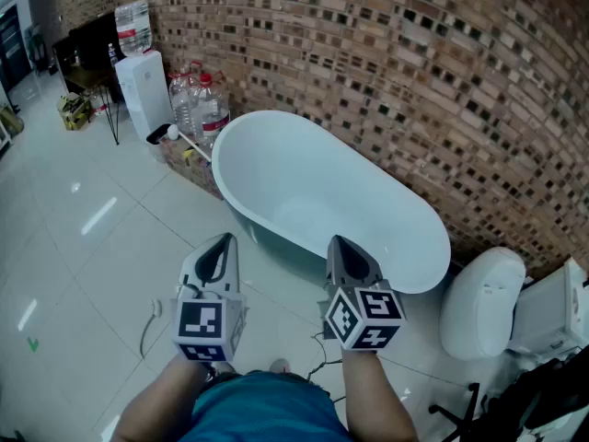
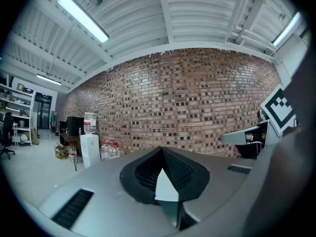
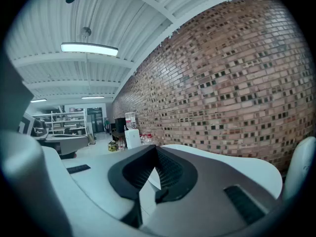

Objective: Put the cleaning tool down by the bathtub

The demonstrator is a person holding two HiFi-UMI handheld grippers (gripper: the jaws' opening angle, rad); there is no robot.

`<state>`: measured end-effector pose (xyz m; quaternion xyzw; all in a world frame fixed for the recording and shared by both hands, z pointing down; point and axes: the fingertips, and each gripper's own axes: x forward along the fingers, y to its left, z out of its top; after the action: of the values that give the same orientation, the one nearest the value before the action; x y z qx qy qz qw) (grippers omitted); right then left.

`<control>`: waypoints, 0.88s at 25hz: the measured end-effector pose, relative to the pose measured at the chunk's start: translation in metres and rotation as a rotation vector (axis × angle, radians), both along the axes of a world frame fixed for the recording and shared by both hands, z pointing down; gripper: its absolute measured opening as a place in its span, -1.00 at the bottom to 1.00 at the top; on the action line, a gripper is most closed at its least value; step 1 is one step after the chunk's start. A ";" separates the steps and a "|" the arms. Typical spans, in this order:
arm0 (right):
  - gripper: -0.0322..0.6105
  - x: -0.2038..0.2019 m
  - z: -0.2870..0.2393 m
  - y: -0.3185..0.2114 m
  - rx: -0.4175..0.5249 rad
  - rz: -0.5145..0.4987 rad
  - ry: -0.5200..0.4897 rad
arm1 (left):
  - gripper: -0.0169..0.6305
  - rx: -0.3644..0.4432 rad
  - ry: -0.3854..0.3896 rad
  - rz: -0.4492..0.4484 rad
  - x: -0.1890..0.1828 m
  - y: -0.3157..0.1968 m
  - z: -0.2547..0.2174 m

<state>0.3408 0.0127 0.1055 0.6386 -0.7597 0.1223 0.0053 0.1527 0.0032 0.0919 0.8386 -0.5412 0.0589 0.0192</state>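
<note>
Left gripper (image 1: pixel 219 243) and right gripper (image 1: pixel 342 247), jaws pressed together and empty, hang before the tub (image 1: pixel 313 187); the long-handled tool (image 1: pixel 190 143) seems to lie by its far end, so we judge it placed and should withdraw without nudging it.

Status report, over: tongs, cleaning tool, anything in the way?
Left tongs, right tongs shut, empty. Cleaning tool down beside bathtub. Nothing in the way.

Glossy bathtub (image 1: pixel 304 178) — smooth, seemingly enamelled — against rough brick wall (image 1: pixel 414 63).
</note>
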 end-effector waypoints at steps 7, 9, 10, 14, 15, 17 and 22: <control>-0.86 -0.019 0.008 -0.011 -0.010 -0.057 -0.003 | -0.93 -0.016 0.000 -0.053 -0.017 -0.002 0.005; -0.86 -0.027 0.011 -0.012 -0.018 -0.079 0.002 | -0.93 -0.014 0.001 -0.082 -0.026 0.000 0.006; -0.86 -0.033 0.011 -0.014 -0.021 -0.094 0.007 | -0.93 -0.011 0.004 -0.098 -0.033 0.001 0.004; -0.86 -0.079 0.008 -0.019 -0.021 -0.167 0.026 | -0.93 0.005 0.021 -0.172 -0.078 0.009 -0.002; -0.86 -0.094 0.008 -0.016 -0.022 -0.178 0.029 | -0.93 0.001 0.019 -0.185 -0.094 0.014 0.000; -0.86 -0.126 0.007 -0.010 -0.026 -0.196 0.035 | -0.93 -0.004 0.021 -0.213 -0.128 0.022 0.000; -0.86 -0.223 0.000 -0.004 -0.033 -0.304 0.065 | -0.93 -0.002 0.042 -0.338 -0.234 0.046 -0.007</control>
<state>0.1182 0.0088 0.1054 0.5196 -0.8450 0.1117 0.0591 -0.0816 0.0487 0.0849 0.7367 -0.6739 0.0379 0.0409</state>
